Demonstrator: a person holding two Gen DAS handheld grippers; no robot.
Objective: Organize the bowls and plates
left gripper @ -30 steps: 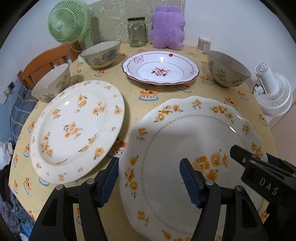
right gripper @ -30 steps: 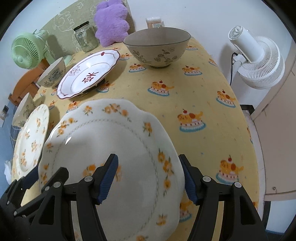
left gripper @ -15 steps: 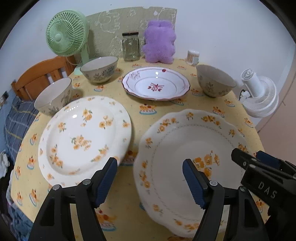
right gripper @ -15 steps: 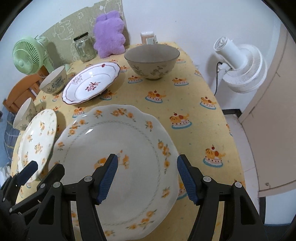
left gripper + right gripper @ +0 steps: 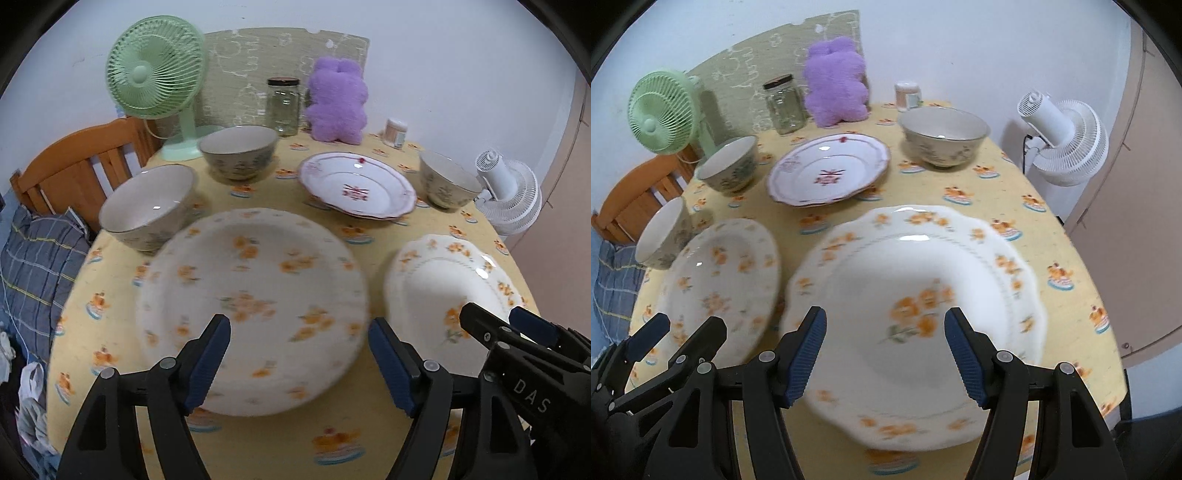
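Observation:
A round orange-flowered plate point(image 5: 255, 306) lies on the yellow tablecloth, straight ahead of my open, empty left gripper point(image 5: 299, 362); it also shows in the right wrist view point(image 5: 720, 280). A scalloped orange-flowered plate point(image 5: 916, 306) lies ahead of my open, empty right gripper point(image 5: 886, 358); it shows at the right in the left wrist view point(image 5: 447, 280). A red-patterned deep plate point(image 5: 356, 190) sits further back. Three bowls stand around: left point(image 5: 147, 205), back left point(image 5: 238, 149), back right point(image 5: 447, 184). Both grippers hover near the table's front edge.
A green fan point(image 5: 155, 77), a glass jar point(image 5: 282, 107), a purple plush toy point(image 5: 338, 107) and a small toothpick pot point(image 5: 395, 133) stand at the back. A white fan point(image 5: 1067, 144) stands off the table's right. A wooden chair point(image 5: 77, 166) is at the left.
Both grippers have drawn back and up from the scalloped plate. The left gripper has swung left and now faces the round flowered plate. Both stay open.

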